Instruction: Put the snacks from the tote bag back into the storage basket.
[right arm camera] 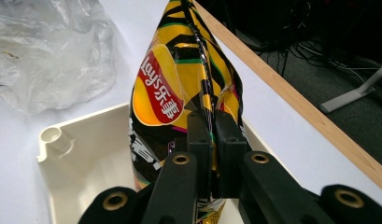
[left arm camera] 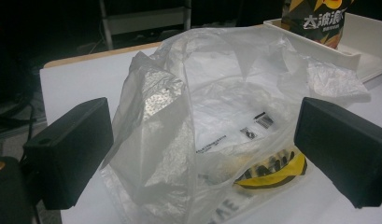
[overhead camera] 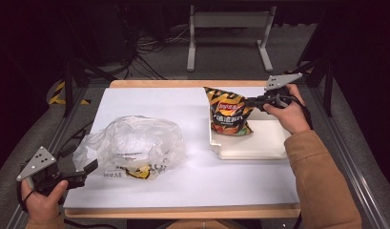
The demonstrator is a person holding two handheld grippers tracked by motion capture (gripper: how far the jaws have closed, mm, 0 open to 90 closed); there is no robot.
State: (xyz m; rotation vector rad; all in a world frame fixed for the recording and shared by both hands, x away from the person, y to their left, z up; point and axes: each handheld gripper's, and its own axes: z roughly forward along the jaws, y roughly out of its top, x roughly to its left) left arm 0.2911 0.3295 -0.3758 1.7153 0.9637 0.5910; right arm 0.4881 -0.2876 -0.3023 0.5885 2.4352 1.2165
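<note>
A yellow and black bag of crisps (overhead camera: pixel 228 113) stands upright in a white tray (overhead camera: pixel 259 143) right of the table's middle. My right gripper (overhead camera: pixel 253 101) is shut on the bag's right edge, and in the right gripper view the black jaws pinch the bag's seam (right arm camera: pixel 209 122). A crumpled clear plastic bag (overhead camera: pixel 135 143) with yellow and black print lies on the white table left of middle. My left gripper (overhead camera: pixel 83 174) rests at the table's near left corner, open, and its fingers (left arm camera: pixel 67 149) stand wide on either side of the plastic bag (left arm camera: pixel 207 121) without touching it.
The white table top (overhead camera: pixel 192 181) has a wooden far edge (overhead camera: pixel 154 84). Beyond it stand a grey metal frame (overhead camera: pixel 228 33) and cables on the floor. The tray's raised rim (right arm camera: pixel 53 135) faces the plastic bag. A dark stand (overhead camera: pixel 68 81) is left of the table.
</note>
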